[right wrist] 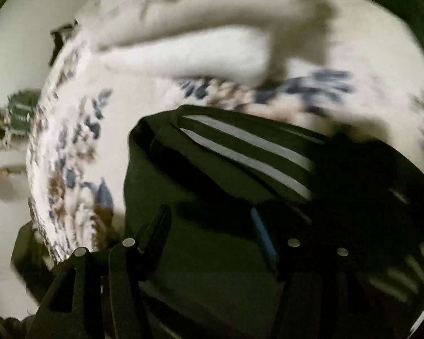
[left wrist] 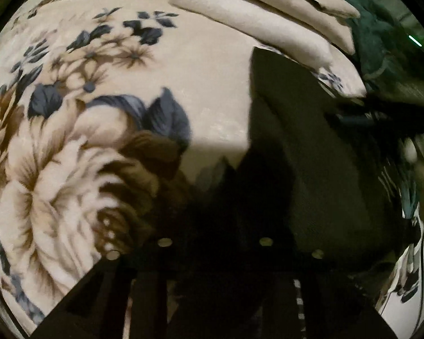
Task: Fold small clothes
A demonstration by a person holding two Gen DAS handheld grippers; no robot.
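A black garment (left wrist: 305, 152) with white side stripes (right wrist: 251, 152) lies on a cream floral blanket (left wrist: 104, 107). In the left wrist view the cloth fills the middle and right and drapes over my left gripper (left wrist: 214, 197), whose fingers are lost in dark cloth and shadow. In the right wrist view my right gripper (right wrist: 209, 220) is low over the garment, its fingers (right wrist: 155, 226) spread apart, with the black cloth beneath and between them. The right wrist view is blurred by motion.
Folded beige cloths (left wrist: 257, 17) lie stacked at the far side of the blanket. A dark green cloth (left wrist: 381, 42) lies at the far right. The blanket (right wrist: 70, 147) ends at the left, with pale floor (right wrist: 5, 56) beyond.
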